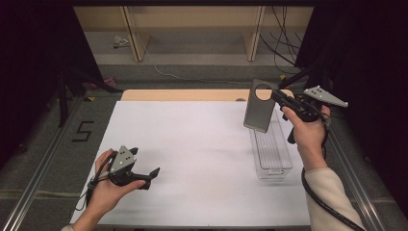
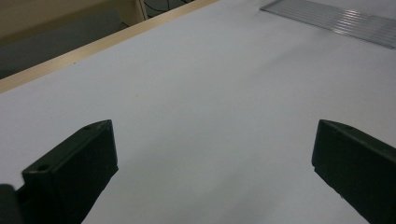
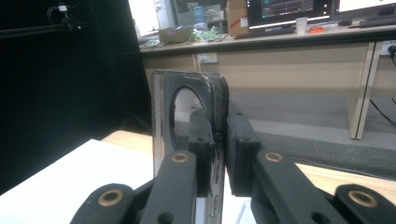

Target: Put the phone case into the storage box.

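Note:
A dark grey phone case [image 1: 260, 113] with a round camera hole hangs tilted in the air, and my right gripper [image 1: 276, 94] is shut on its upper edge beside the hole. In the right gripper view the case [image 3: 163, 121] stands edge-on, pinched between the two black jaws of the right gripper [image 3: 222, 135]. Just below the case, a clear plastic box [image 1: 272, 154] with a ribbed floor rests at the right of the white sheet. My left gripper [image 1: 150, 177] lies low over the front left of the sheet, open and holding nothing. Its jaws stand wide apart around bare white surface in the left gripper view [image 2: 212, 158].
A white sheet [image 1: 192, 154] covers most of the wooden table [image 1: 183, 95]. The clear box [image 2: 336, 18] lies far off from the left gripper. Beyond the table stand wooden shelf legs [image 1: 132, 33] and loose cables [image 1: 281, 43]. Dark curtains hang on both sides.

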Demonstrator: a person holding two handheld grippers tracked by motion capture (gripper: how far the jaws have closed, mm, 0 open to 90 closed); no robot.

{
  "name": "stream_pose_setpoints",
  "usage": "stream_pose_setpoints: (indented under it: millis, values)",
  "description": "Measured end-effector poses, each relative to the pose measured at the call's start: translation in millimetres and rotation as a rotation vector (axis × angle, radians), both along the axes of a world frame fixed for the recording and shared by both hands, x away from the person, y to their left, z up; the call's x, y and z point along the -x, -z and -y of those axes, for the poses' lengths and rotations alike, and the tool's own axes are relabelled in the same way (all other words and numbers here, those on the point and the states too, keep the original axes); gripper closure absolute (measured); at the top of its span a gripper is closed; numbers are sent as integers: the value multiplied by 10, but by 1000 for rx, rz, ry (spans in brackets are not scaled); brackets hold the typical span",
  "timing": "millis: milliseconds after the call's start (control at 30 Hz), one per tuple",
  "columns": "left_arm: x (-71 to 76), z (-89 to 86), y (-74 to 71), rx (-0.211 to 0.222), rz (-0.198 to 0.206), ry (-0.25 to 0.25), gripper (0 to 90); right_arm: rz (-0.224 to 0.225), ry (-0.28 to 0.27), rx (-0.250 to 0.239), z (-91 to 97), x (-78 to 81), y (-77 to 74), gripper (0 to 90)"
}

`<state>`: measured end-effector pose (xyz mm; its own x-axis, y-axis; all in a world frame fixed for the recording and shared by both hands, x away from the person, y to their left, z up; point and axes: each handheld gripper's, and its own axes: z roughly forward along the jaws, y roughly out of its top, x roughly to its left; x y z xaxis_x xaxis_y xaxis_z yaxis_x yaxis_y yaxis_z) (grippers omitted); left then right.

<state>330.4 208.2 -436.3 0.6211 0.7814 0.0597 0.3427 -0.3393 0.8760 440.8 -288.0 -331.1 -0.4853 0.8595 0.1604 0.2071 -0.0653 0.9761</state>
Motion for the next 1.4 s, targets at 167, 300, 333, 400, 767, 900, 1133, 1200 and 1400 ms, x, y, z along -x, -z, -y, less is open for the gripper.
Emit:
stream_pose_setpoints:
  millis: [167, 300, 333, 400, 767, 900, 1133, 1200, 1400]
  values:
    - [0, 0, -1, 2, 0, 0, 0, 1, 10, 0, 24, -3, -1, 827]
    - [0, -1, -1, 0, 0, 0, 0, 5, 18, 3, 49, -5, -4, 827]
    - [0, -1, 0, 1, 0, 0, 0, 4, 20, 2, 54, -5, -4, 828]
    - [0, -1, -1, 1, 1, 0, 0, 5, 25, 3, 65, -6, -2, 827]
    - [-1, -4, 0, 1, 0, -1, 0, 5, 44, 7, 116, -14, 3, 827]
    - [0, -5, -2, 2, 1, -2, 0, 7, 50, 8, 127, -18, 8, 828]
    - [-1, -6, -2, 2, 1, -2, 0, 4, 57, 11, 149, -20, 6, 827]
    - [-1, -7, -2, 2, 1, -2, 0, 5, 59, 10, 153, -22, 9, 827]
    - [-1, -7, -2, 3, 1, -2, 0, 6, 67, 13, 171, -23, 7, 827]
